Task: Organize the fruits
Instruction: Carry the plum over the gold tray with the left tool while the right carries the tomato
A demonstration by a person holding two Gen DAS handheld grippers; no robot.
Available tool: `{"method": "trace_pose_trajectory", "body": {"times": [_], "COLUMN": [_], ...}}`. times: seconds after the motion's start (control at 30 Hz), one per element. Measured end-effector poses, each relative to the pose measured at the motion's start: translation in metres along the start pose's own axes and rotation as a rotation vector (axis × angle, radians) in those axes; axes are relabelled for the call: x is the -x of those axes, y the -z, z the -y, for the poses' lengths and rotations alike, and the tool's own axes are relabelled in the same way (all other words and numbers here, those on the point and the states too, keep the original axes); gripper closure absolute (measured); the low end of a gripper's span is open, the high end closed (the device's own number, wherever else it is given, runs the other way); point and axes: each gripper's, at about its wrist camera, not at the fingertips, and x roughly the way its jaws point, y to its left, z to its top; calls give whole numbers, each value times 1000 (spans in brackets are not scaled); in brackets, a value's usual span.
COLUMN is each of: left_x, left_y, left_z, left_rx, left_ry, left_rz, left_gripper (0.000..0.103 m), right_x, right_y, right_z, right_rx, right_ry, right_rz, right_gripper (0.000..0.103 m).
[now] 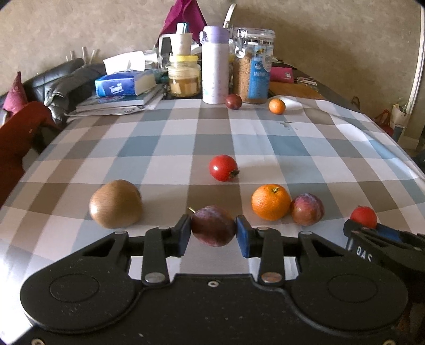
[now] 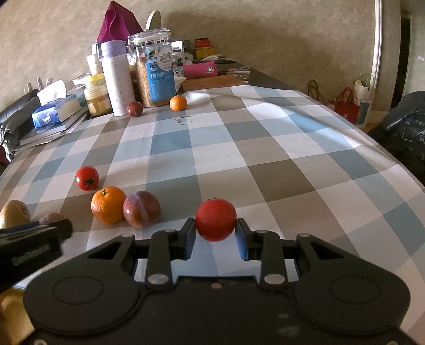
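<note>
Left wrist view – left tool (image 1: 213,231) angled down, clamped on a dark plum (image 1: 213,225), right tool (image 2: 215,231) likewise tilted, gripping a red tomato (image 2: 215,219), kiwi (image 2: 14,213) cut off at the frame edge.

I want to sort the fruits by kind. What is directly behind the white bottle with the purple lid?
Behind the bottle a paper cup and a magenta bag show. Whatever stands lower behind it is covered.

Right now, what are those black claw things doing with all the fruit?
A person is sorting fruit with a gripper in each hand. The left gripper is shut on a dark plum, and the right gripper is shut on a red tomato. A kiwi, an orange, another plum and another tomato lie on the checked tablecloth.
</note>
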Motion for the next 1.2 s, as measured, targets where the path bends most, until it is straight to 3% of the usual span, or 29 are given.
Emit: {"method": "trace_pose_trajectory", "body": {"times": [0.4, 0.6, 0.73, 1.2], "left_x": [32, 46, 52, 65], "left_y": [0, 6, 12, 27], "left_z": [-16, -18, -25, -39], "left_rx": [38, 25, 55, 91], "left_ry": [5, -38, -15, -8], "left_rz": [-60, -95, -131, -153], "left_gripper": [57, 57, 57, 57], "right_x": [0, 0, -1, 6], "right_y": [1, 1, 1, 2], "right_z": [-1, 0, 0, 0], "right_rx": [8, 5, 4, 5], "right_ry": [12, 21, 25, 29], "right_rz": [1, 3, 3, 56], "right_gripper": [71, 71, 71, 71]}}
